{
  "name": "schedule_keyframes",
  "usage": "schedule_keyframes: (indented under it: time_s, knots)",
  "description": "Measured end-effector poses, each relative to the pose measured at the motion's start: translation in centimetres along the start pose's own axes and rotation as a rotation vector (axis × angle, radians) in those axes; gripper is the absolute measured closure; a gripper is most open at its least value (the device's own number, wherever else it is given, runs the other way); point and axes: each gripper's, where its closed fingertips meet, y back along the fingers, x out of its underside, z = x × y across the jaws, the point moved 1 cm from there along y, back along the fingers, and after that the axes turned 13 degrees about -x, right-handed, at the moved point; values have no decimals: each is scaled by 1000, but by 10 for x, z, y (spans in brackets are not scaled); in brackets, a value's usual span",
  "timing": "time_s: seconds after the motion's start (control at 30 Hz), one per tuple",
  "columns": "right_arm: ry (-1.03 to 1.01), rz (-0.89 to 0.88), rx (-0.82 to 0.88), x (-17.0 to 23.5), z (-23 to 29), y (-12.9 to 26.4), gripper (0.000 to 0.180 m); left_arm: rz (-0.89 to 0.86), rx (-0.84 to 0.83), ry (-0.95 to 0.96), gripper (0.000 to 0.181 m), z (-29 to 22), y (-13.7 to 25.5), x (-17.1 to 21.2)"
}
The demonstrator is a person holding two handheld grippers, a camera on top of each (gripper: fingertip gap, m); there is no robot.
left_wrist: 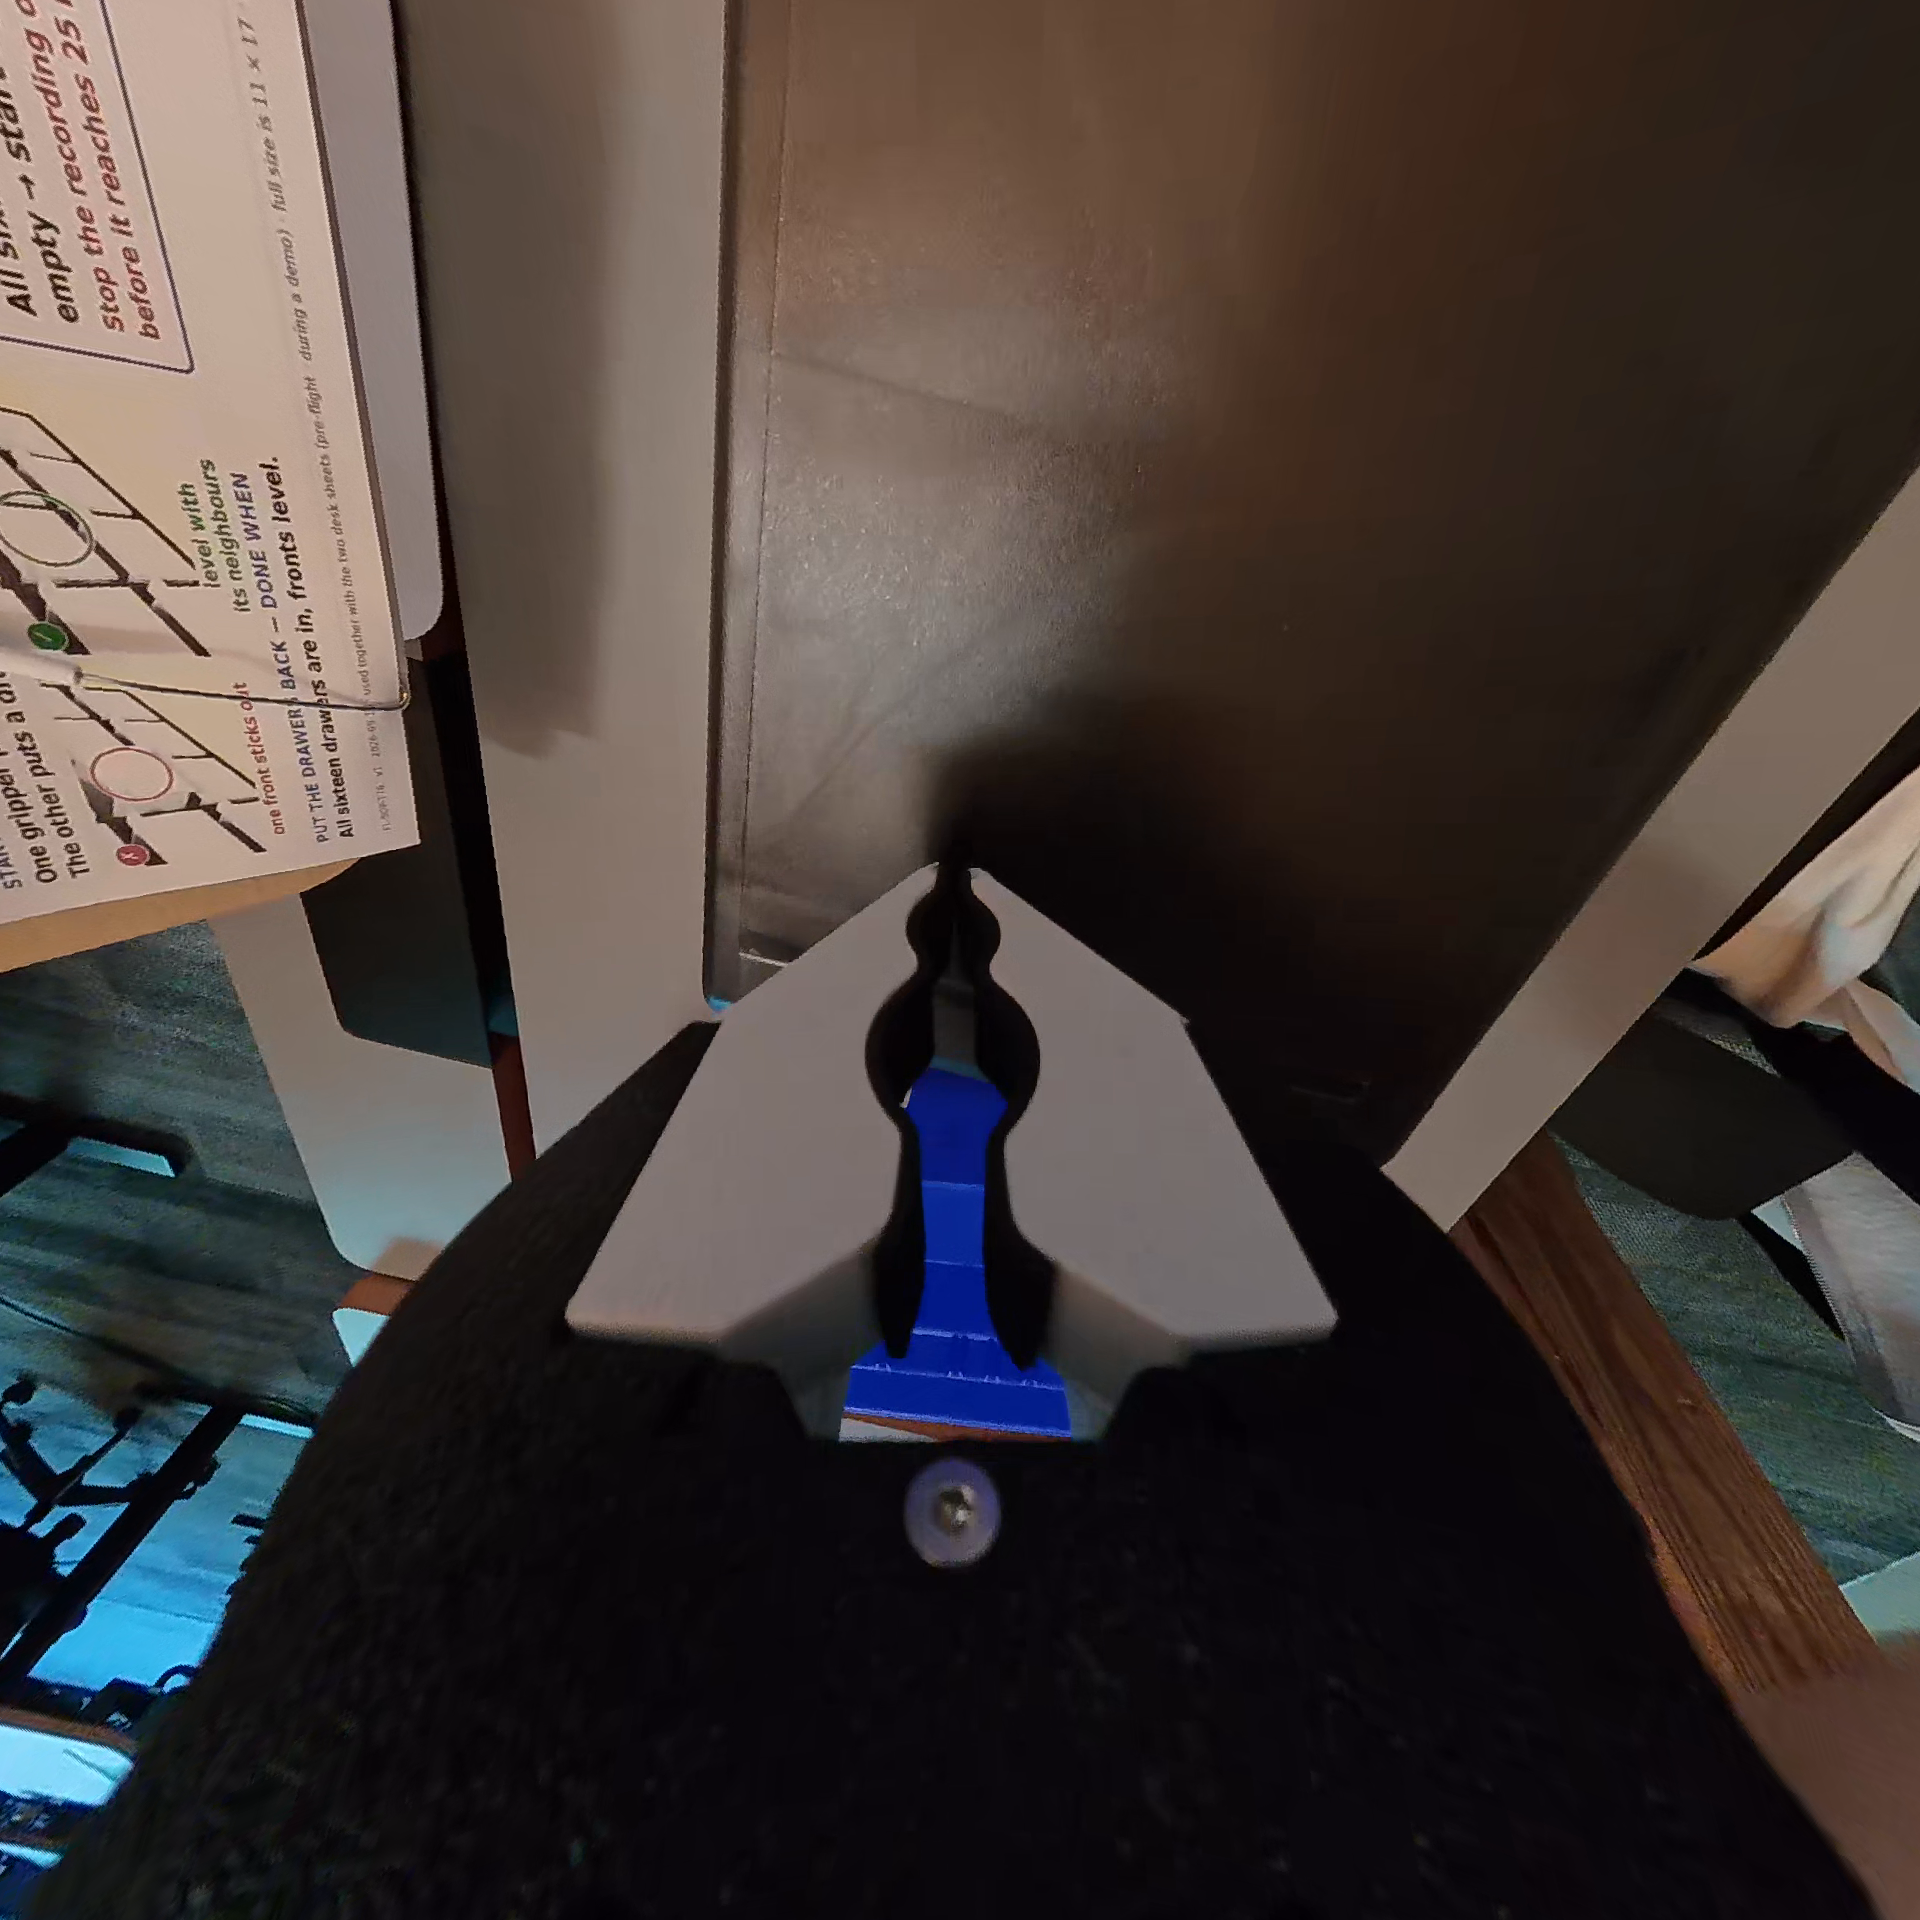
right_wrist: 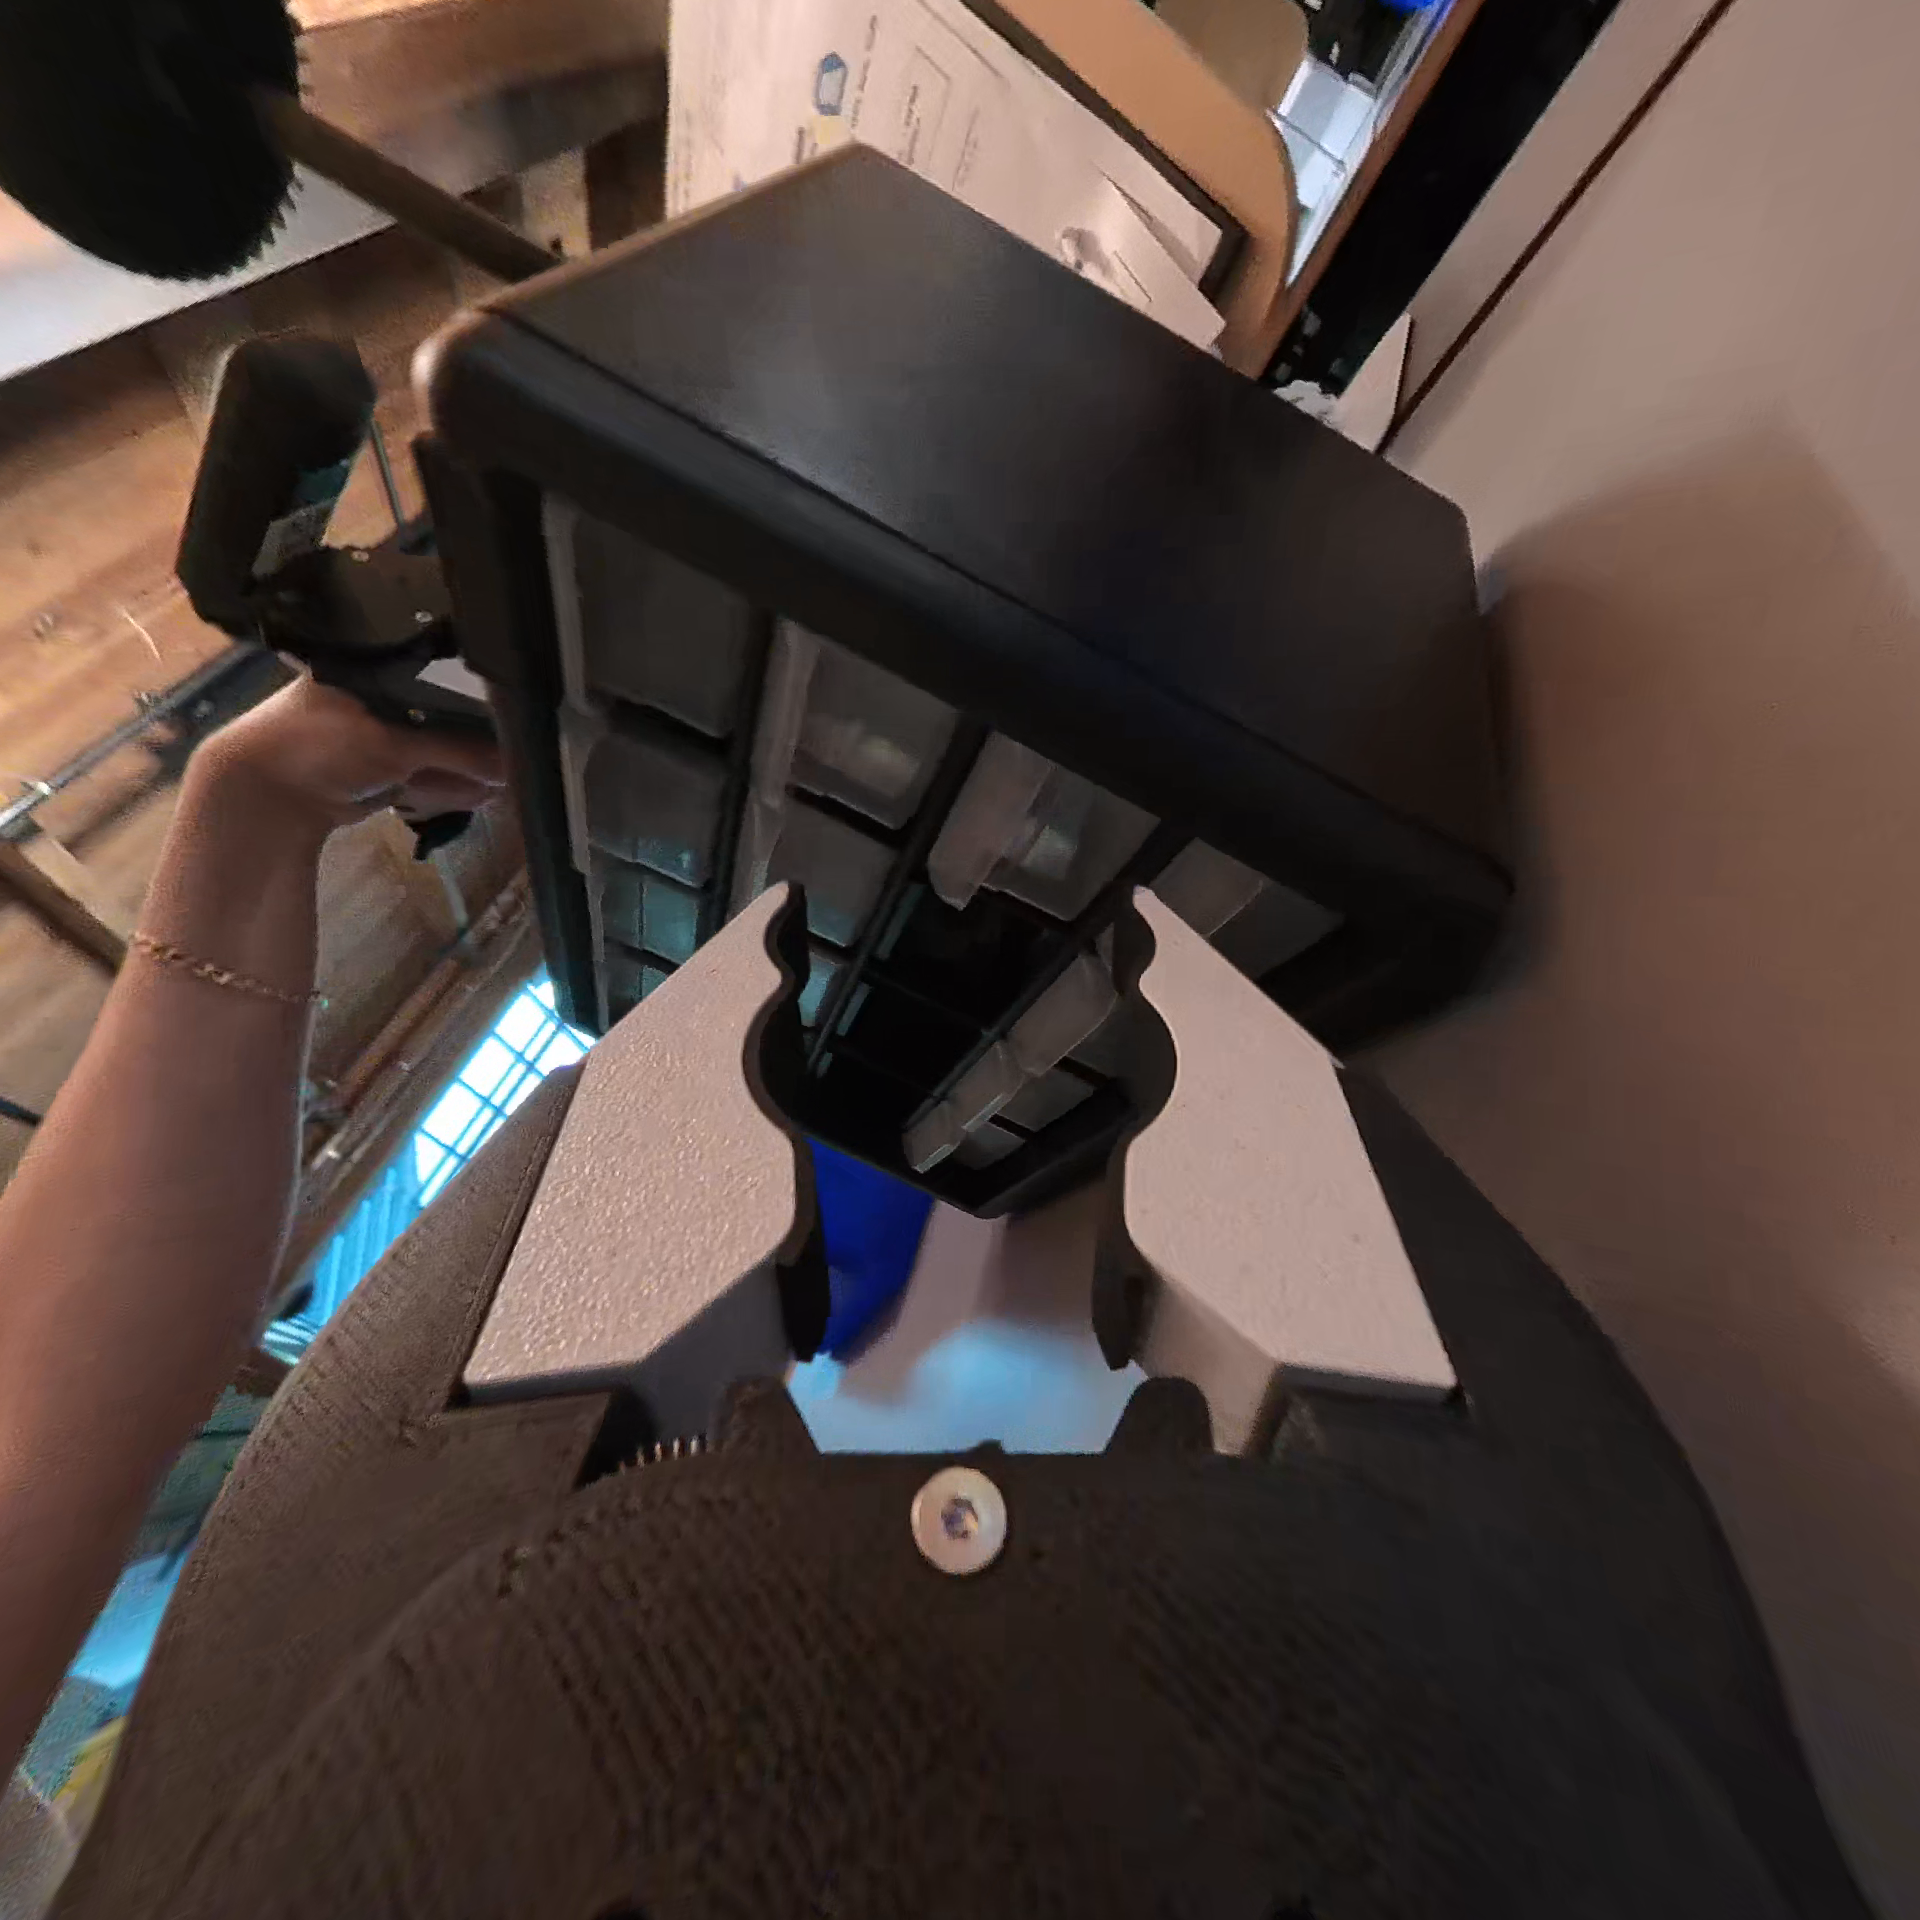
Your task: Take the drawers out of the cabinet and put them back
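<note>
A black cabinet with a grid of small clear drawers stands on a pale table. Several slots near the middle are dark and empty. One drawer sticks out a little. My right gripper is open and empty, its fingers just in front of the empty slots. My left gripper is shut with nothing between its fingers, its tip against a flat black side of the cabinet. It also shows in the right wrist view, held by a hand at the cabinet's far side.
A printed instruction sheet on a board stands beside the cabinet and also shows in the right wrist view. A blue object lies below my right fingers; one shows under my left fingers. The table has a wooden edge.
</note>
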Motion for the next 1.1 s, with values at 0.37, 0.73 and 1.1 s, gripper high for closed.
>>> schedule_keyframes:
  time_s: [0.37, 0.73, 1.1]
  knots:
    - [-197, -134, -71, -2, -16, -17, 144, -9, 26, 3, 181, 0, 0, 0]
    - [-246, -241, -170, -5, -8, -17, 177, -27, 41, 14, 181, 0, 0, 0]
    - [-205, -288, -189, 16, 23, 27, 177, 18, -6, -14, 181, 0, 0, -1]
